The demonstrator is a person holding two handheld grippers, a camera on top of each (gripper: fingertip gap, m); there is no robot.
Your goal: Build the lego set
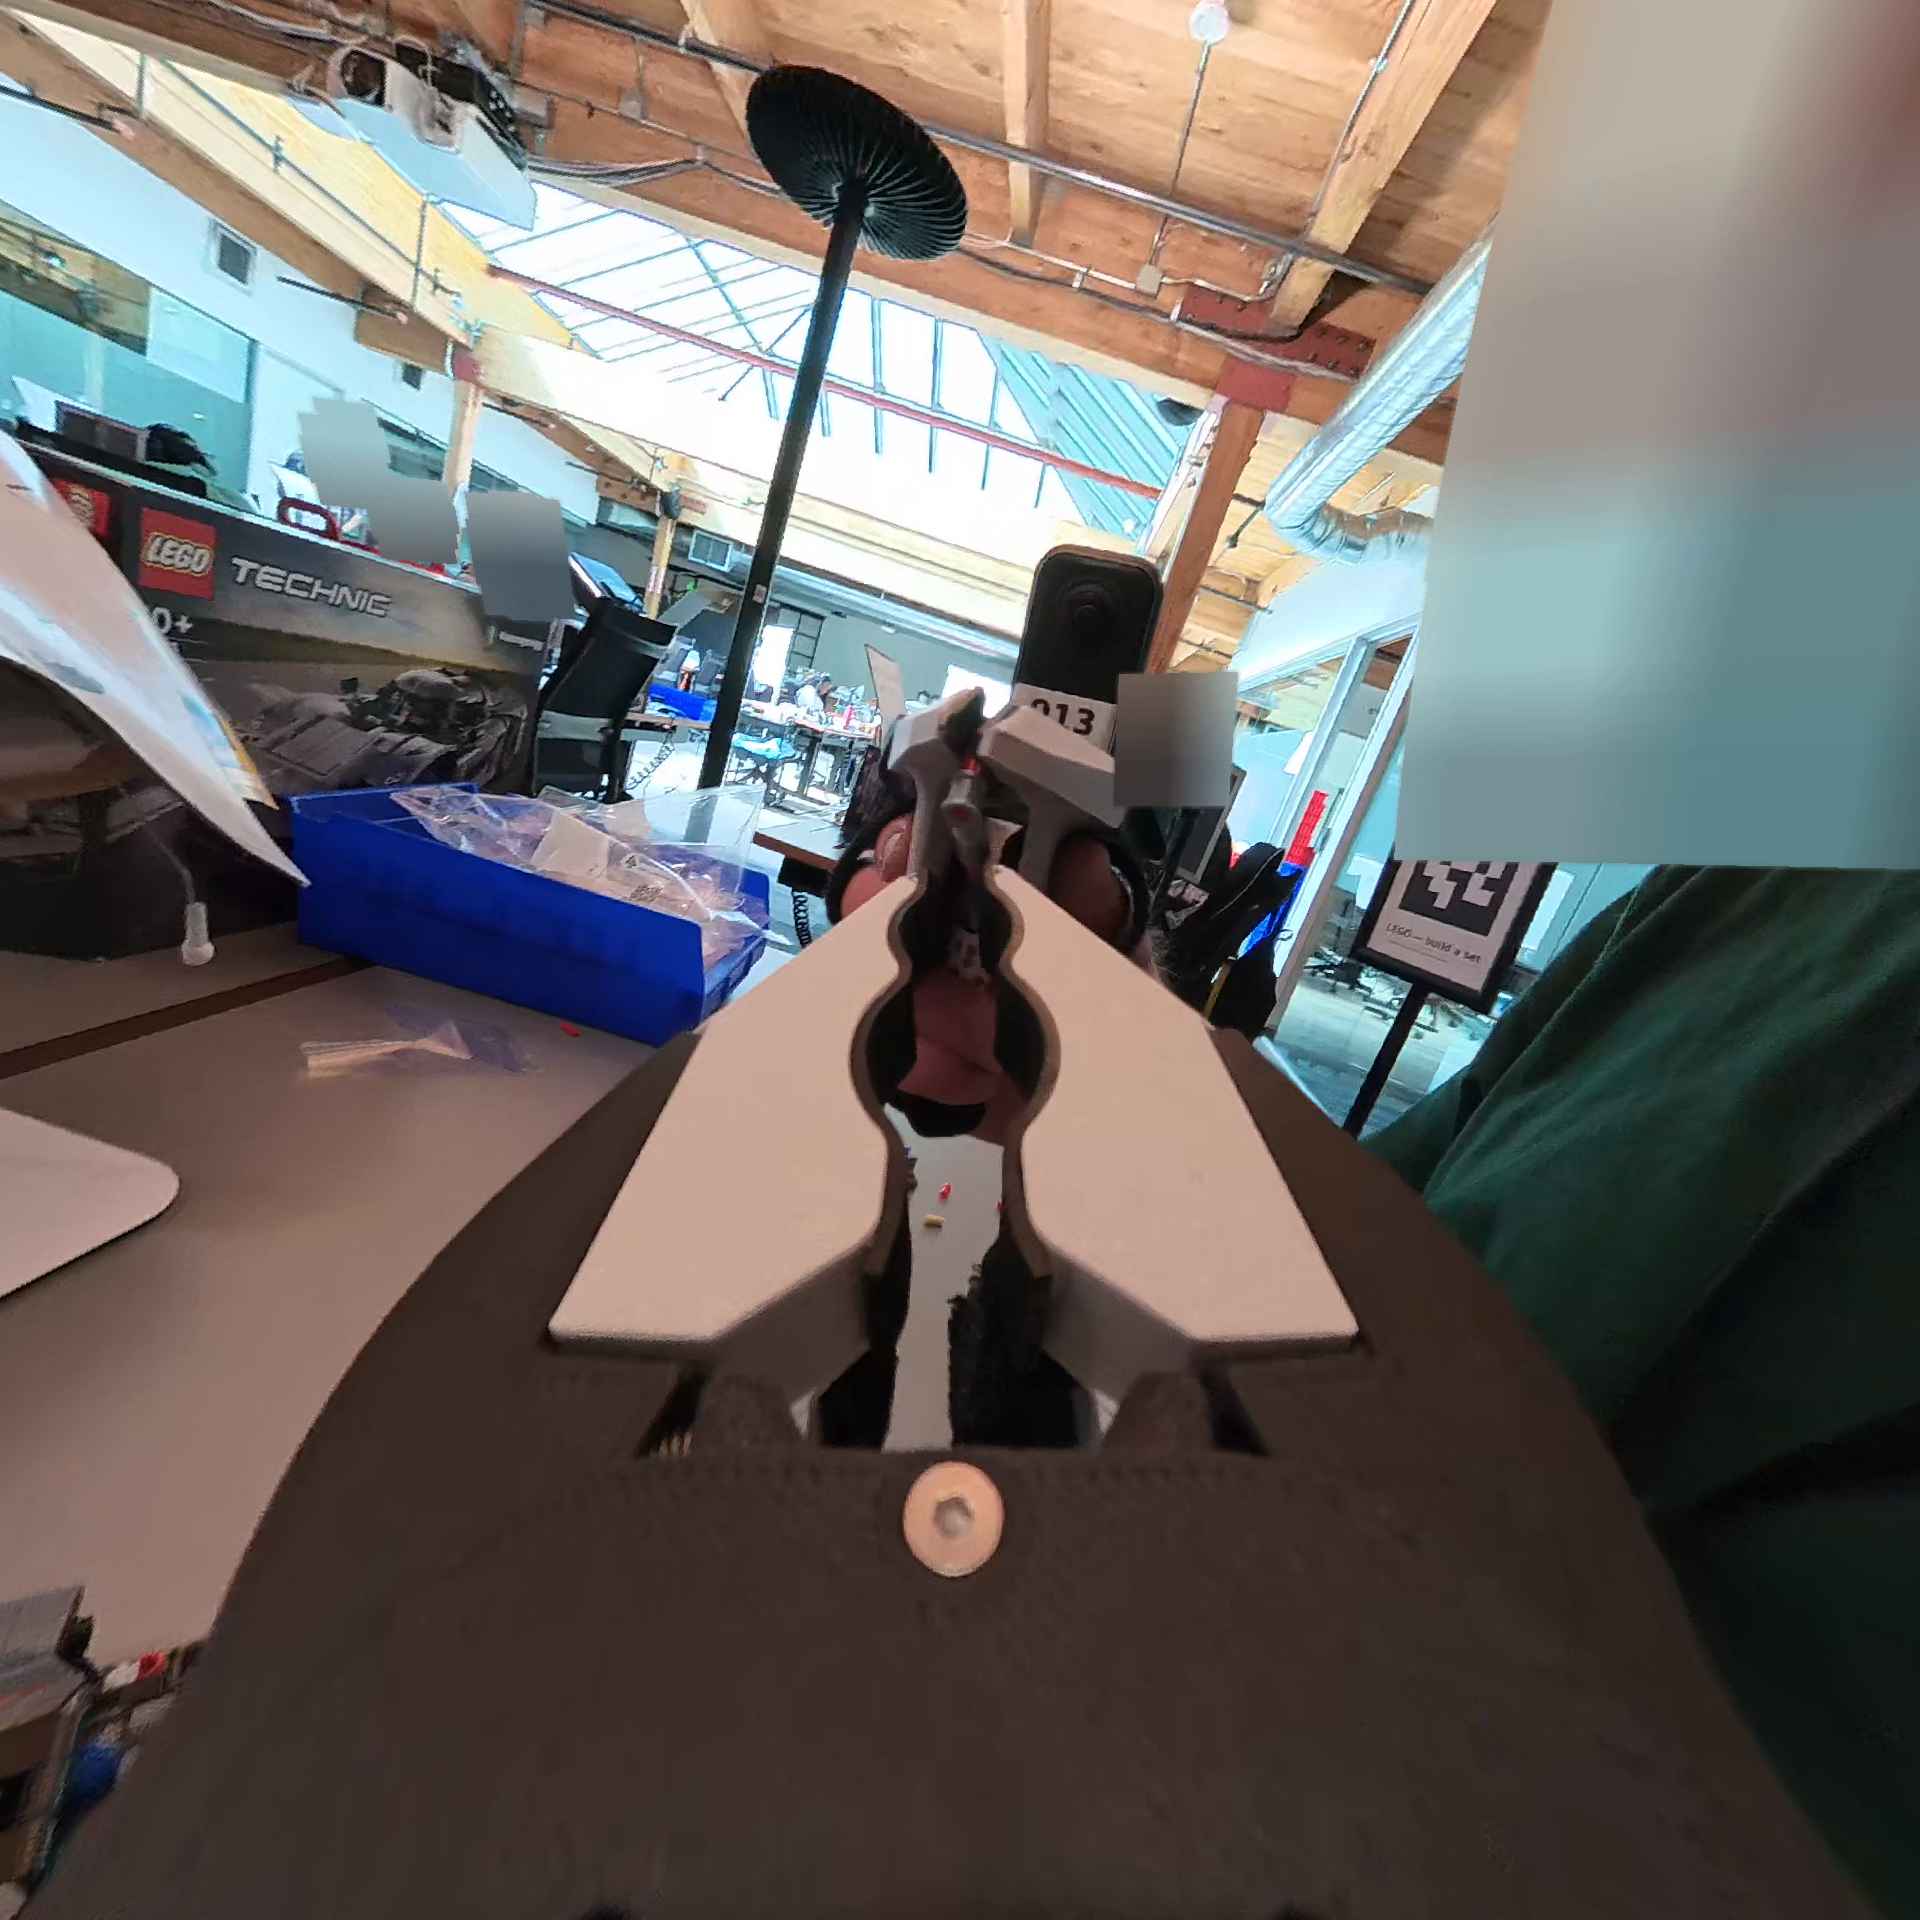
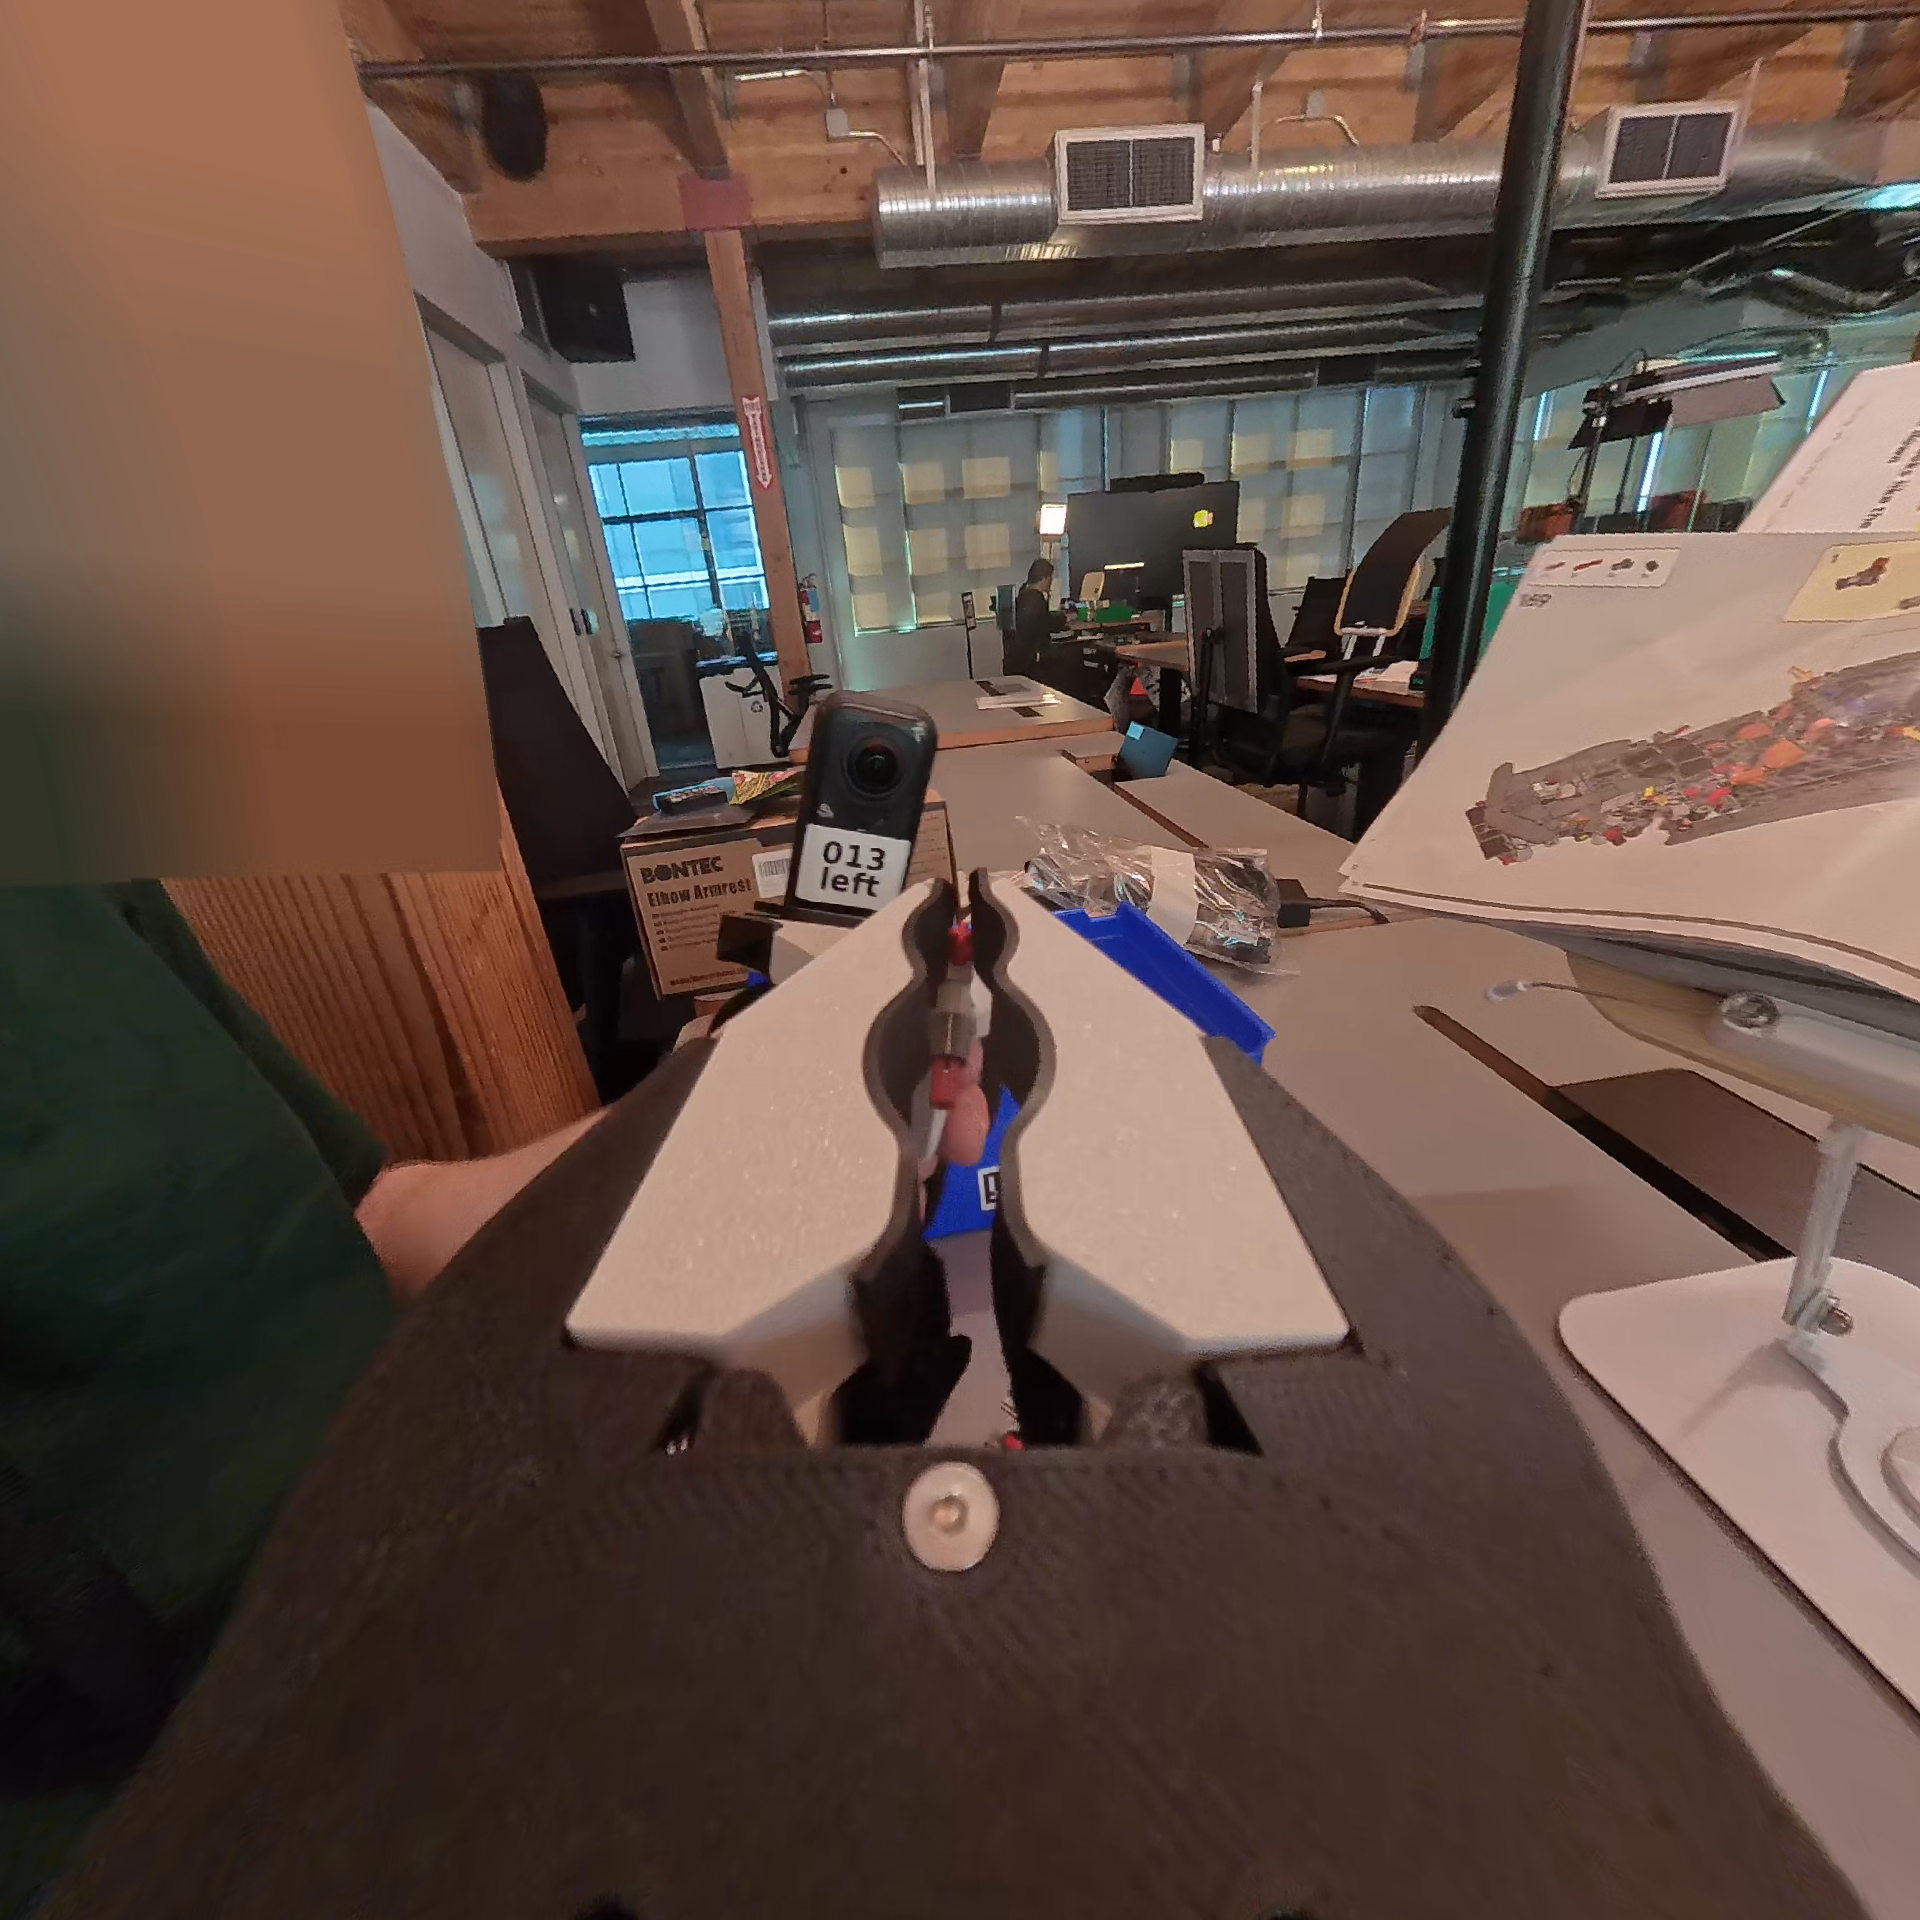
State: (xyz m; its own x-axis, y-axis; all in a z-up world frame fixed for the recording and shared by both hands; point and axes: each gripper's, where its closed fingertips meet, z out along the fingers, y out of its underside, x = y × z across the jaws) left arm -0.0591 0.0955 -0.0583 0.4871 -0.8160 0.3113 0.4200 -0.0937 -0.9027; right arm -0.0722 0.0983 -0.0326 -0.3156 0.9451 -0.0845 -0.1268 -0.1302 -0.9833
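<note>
Both grippers meet tip to tip, right gripper [image 2: 961, 914] and left gripper [image 1: 961, 883] each pinching the small grey-and-red subassembly [image 2: 951, 1013], the big build far from finished.

Standing behind the grey table [image 1: 312, 1174]: black pole lamp [image 1: 831, 343]. Resting further off: cardboard box [image 2: 707, 914], office chairs [image 2: 1320, 665]. Running overhead: silver duct [image 2: 1247, 197], wooden beams [image 1: 1382, 125].

Each hand-held gripper [image 1: 956, 894] [image 2: 961, 904] has a broad matte-black printed body filling the lower frame, with a silver screw [image 1: 953, 1519] at its centre. Two pale grey wedge fingers [image 1: 758, 1143] with wavy dark inner edges rise from it. A dark green sleeve [image 1: 1704, 1195] fills the right edge.
</note>
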